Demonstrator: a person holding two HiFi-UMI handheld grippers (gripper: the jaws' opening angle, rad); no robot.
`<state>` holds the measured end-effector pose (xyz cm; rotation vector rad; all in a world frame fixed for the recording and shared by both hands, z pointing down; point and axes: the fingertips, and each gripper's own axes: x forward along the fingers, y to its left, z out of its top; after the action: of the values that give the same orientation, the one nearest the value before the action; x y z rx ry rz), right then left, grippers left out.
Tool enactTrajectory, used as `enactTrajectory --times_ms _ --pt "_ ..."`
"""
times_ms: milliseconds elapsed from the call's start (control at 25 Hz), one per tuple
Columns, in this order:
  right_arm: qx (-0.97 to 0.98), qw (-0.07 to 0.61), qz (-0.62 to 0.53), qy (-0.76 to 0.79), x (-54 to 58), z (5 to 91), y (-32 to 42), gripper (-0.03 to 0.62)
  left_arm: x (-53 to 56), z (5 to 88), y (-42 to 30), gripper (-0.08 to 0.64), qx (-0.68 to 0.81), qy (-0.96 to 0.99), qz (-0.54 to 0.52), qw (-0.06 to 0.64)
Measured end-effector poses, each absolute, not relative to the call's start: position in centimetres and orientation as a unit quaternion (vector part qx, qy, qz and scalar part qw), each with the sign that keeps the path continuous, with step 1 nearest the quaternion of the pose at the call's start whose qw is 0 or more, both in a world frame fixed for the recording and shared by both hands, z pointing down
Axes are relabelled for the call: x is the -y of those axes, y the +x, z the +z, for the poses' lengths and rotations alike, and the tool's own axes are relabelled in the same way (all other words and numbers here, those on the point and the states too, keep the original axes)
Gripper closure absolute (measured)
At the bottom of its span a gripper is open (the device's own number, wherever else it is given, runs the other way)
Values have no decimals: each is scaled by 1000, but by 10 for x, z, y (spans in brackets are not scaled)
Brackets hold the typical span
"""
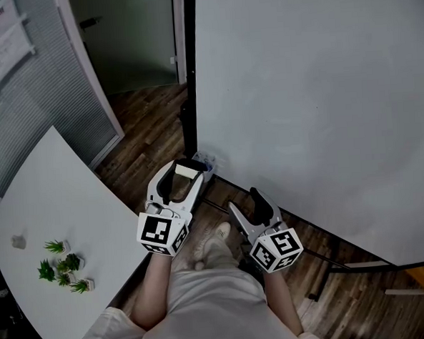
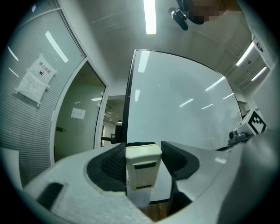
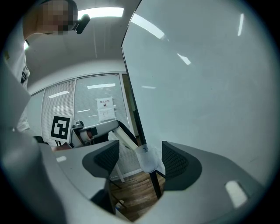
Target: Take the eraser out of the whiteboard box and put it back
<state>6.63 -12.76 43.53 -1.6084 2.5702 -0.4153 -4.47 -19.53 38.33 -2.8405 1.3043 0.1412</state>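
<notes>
While your left claw point(image 1: 181, 181) grips it, the eraser point(image 2: 143, 168) sits square between the two dark pads, both pressing its cream sides. It is held level and off the floor, right up against the clear box point(image 1: 207, 161). You can see the box's pale wall just under the eraser in the left gripper view. Whether the eraser's far end is inside the box's mouth cannot be told.

The box hangs at the lower left corner of the whiteboard point(image 1: 315, 101), by its dark edge post.

Your right claw point(image 3: 139, 162) stands wide with nothing in it. It is level, near the board's lower edge, and looks across at the box and the left claw.

Wood floor point(image 1: 152, 126) lies below. A white table point(image 1: 49, 204) stands well off to your left, with small green plants point(image 1: 64, 267) on it.
</notes>
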Motion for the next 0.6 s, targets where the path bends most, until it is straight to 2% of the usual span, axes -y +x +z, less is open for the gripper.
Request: enactTrajectory --times_ms 600 --pt "-844 33 -133 -518 154 436 75 285 220 397 -30 305 -414 -910 26 6"
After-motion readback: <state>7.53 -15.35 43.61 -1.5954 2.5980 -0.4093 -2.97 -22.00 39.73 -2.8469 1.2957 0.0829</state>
